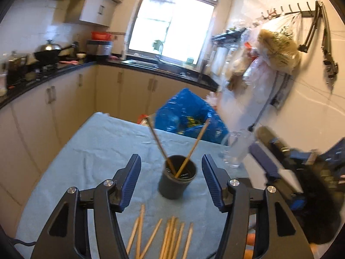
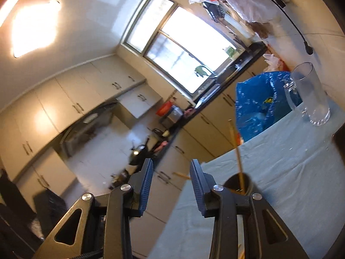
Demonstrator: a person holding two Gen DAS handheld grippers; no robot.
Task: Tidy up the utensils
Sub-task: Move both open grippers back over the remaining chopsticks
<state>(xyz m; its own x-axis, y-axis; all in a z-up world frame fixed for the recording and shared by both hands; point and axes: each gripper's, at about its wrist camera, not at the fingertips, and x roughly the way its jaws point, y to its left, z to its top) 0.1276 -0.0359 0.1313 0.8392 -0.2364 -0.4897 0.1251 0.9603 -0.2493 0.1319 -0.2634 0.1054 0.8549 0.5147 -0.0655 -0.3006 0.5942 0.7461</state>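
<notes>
A dark round holder cup (image 1: 177, 177) stands on the light blue table cloth (image 1: 92, 151) with two chopsticks (image 1: 192, 149) leaning out of it. Several loose wooden chopsticks (image 1: 170, 237) lie on the cloth in front of it. My left gripper (image 1: 171, 161) is open and empty, its fingers either side of the cup, a little nearer than it. My right gripper (image 2: 171, 168) is open and empty, tilted, held above the table's left edge. The cup (image 2: 237, 183) shows just right of its right finger, a chopstick (image 2: 237, 151) rising from it.
A clear glass (image 1: 237, 149) stands right of the cup; it also shows in the right wrist view (image 2: 310, 95). A blue bag (image 1: 189, 116) sits beyond the table's far edge. Kitchen counters and cabinets run along the left and back. Bags hang on the right wall.
</notes>
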